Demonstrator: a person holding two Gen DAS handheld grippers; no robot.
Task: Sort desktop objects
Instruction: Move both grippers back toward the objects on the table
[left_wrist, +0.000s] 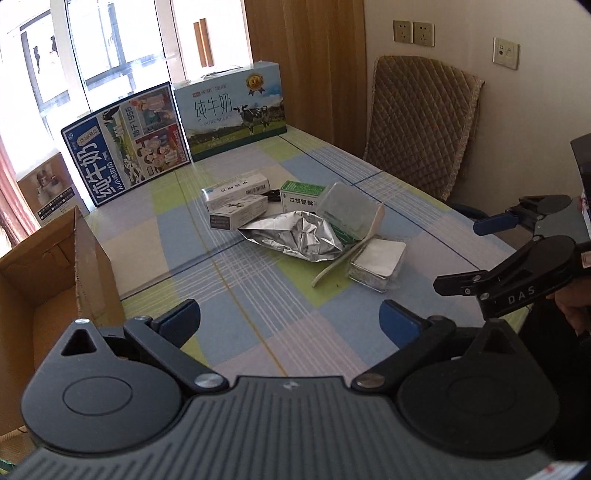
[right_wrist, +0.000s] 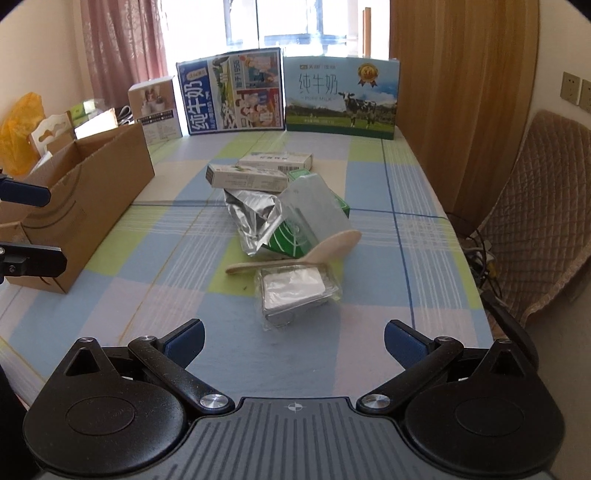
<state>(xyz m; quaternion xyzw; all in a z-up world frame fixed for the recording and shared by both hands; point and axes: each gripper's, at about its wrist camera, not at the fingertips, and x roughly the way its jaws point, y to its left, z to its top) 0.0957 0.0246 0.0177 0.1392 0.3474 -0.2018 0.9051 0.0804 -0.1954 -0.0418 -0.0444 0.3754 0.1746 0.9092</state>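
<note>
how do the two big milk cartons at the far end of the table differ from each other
The dark blue milk carton stands on end, so its print runs sideways; the green milk carton stands the right way up, its print level. The blue one shows cartoon panels; the green one shows a cow on a meadow and a gold medal. The blue one looks narrower. Both stand side by side at the far edge of the table with their printed faces toward the grippers.

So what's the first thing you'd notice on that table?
The crinkly silver foil bag in the heap of small things mid-table shines most. Behind it, two big milk cartons with a cow picture stand at the table's far end. An open cardboard box sits at the left edge.
</note>
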